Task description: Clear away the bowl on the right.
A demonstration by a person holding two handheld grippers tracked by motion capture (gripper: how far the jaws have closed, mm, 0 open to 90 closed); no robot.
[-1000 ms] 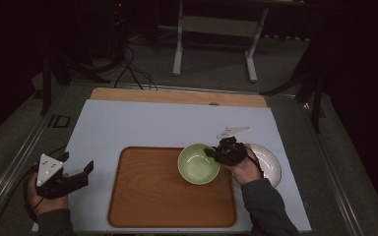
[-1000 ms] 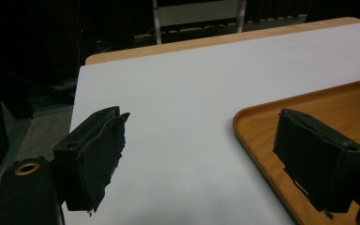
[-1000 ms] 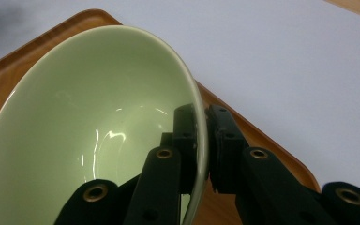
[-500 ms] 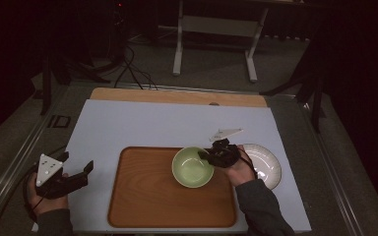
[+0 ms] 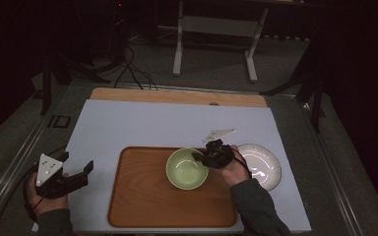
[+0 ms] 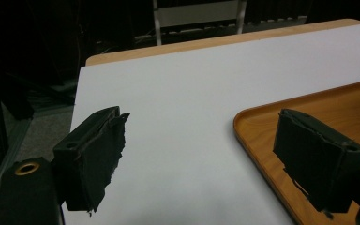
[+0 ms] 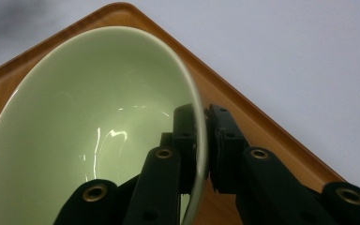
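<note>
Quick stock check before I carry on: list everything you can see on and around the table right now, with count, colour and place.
Pale green ceramic bowl: one, green, on the right part of the tray, its rim pinched by the right gripper.
Rectangular wooden tray: one, brown, near centre of the table.
Round white plate: one, white, on the table right of the tray.
White table top: one, white with a wooden far edge.
Metal stand: one, pale grey, on the floor beyond the table.
Floor cables: several, black, far left.
Left gripper: one, black, open, at the table's near left edge.
Right gripper: one, black, shut on the bowl rim.
</note>
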